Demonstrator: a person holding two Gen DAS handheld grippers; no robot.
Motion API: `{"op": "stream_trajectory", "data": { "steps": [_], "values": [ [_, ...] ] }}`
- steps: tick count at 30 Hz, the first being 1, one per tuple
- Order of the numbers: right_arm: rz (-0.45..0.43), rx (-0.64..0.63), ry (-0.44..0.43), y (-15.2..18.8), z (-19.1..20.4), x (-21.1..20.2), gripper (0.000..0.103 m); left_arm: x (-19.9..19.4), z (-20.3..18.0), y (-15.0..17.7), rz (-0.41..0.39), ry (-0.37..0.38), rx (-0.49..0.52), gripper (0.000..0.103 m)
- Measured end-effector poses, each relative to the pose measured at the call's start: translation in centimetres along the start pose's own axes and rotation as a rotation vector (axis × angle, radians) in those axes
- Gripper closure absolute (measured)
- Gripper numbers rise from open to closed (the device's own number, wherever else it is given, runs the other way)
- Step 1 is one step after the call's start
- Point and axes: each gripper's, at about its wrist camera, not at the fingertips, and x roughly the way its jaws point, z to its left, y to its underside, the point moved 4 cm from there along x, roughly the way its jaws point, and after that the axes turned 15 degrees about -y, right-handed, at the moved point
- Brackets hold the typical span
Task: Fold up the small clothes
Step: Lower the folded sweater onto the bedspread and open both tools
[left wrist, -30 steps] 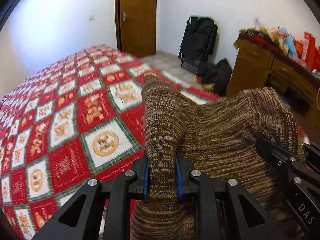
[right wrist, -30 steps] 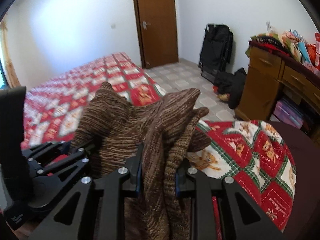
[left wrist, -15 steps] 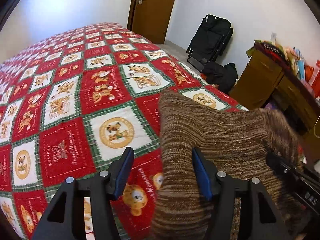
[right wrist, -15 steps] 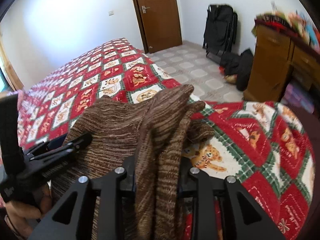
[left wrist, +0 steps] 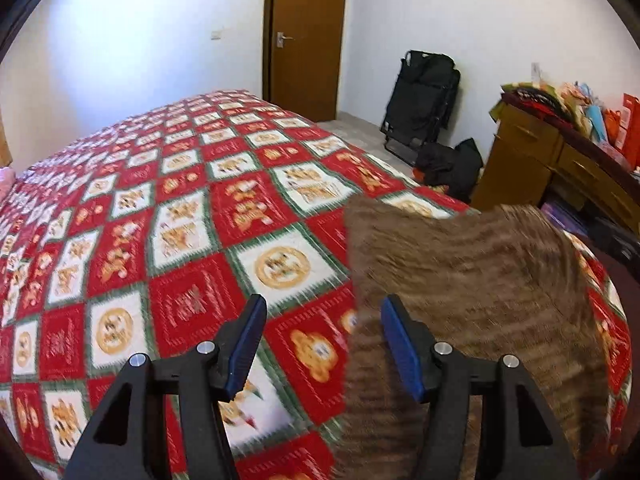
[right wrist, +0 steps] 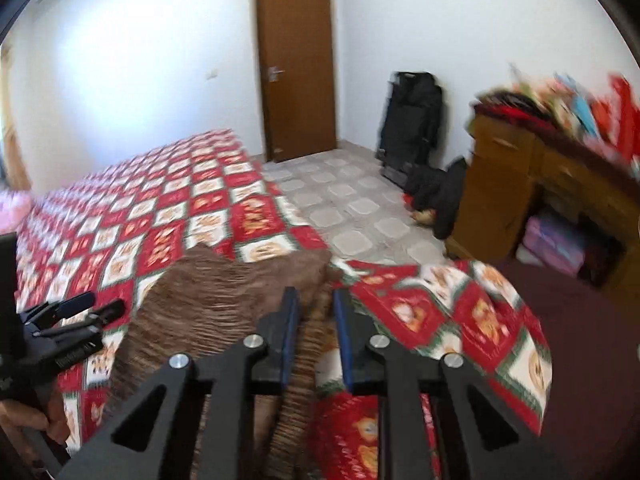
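The brown striped knit sweater (left wrist: 472, 292) lies on the red patchwork bedspread (left wrist: 192, 248), to the right of my left gripper (left wrist: 324, 340). That gripper is open; its right pad sits just over the sweater's left edge, and nothing is pinched. In the right wrist view the sweater (right wrist: 224, 292) is spread flat ahead and to the left. A narrow strip of its edge runs up between the jaws of my right gripper (right wrist: 316, 336), which are closing on it. The left gripper (right wrist: 68, 320) shows at the left edge, clear of the cloth.
Beyond the bed's right edge there is a tiled floor (right wrist: 344, 208). A brown door (left wrist: 304, 40) and black bags (left wrist: 420, 96) stand at the far wall. A wooden dresser (left wrist: 520, 160) piled with clutter stands to the right. A person's hand (right wrist: 24, 420) holds the left gripper.
My left gripper let go of the sweater, opened wide and moved left. The sweater dropped flatter onto the bed. My right gripper rose, and only a thin strip of knit stays between its jaws.
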Motion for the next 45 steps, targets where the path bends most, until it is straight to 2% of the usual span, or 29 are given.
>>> {"op": "stream_trajectory", "data": {
  "steps": [2,4,8,10,12,17,22,24,28,31,36,43,45],
  "values": [
    [0.041,-0.023,-0.067,-0.3,1.1,1.6,0.081,-0.1,-0.2,0.4,0.006,0.003,-0.004,0.042],
    [0.084,-0.047,-0.091,-0.2,1.6,3.2,0.081,0.2,-0.7,0.9,0.016,0.001,0.011,0.042],
    [0.184,-0.017,-0.046,1.5,0.1,5.9,0.082,1.0,-1.5,1.6,0.040,-0.005,0.021,0.042],
    [0.214,0.014,-0.036,2.5,-1.6,6.7,0.087,1.6,-1.7,1.8,0.052,0.004,0.016,0.042],
    [0.195,0.017,-0.057,2.6,-1.9,6.7,0.093,2.2,-1.8,2.1,0.064,0.013,0.005,0.042],
    [0.195,-0.030,-0.022,2.7,-1.6,7.5,0.094,2.8,-2.6,2.4,0.067,-0.004,0.028,0.041],
    [0.192,-0.019,-0.011,2.4,-1.5,7.1,0.094,1.3,-2.4,2.2,0.028,-0.025,0.088,0.041],
    [0.166,0.004,-0.002,2.2,-1.1,5.9,0.093,0.2,-1.9,2.2,0.011,-0.032,0.095,0.041],
    [0.084,-0.017,0.052,2.2,1.1,2.2,0.087,-1.3,-1.3,2.4,-0.022,-0.090,0.126,0.041],
    [0.048,0.009,0.048,2.6,2.5,0.0,0.075,-2.4,-0.7,2.6,-0.028,-0.119,0.125,0.041],
    [0.042,0.063,0.023,3.3,4.2,-1.6,0.053,-4.3,0.8,3.0,-0.034,-0.139,0.103,0.041],
    [0.046,0.096,0.037,5.3,5.5,-3.0,0.052,-6.8,1.8,3.5,-0.066,-0.143,0.089,0.041],
    [0.041,0.114,0.047,5.8,5.5,-3.6,0.049,-7.4,1.9,3.7,-0.077,-0.139,0.087,0.041]
  ]
}}
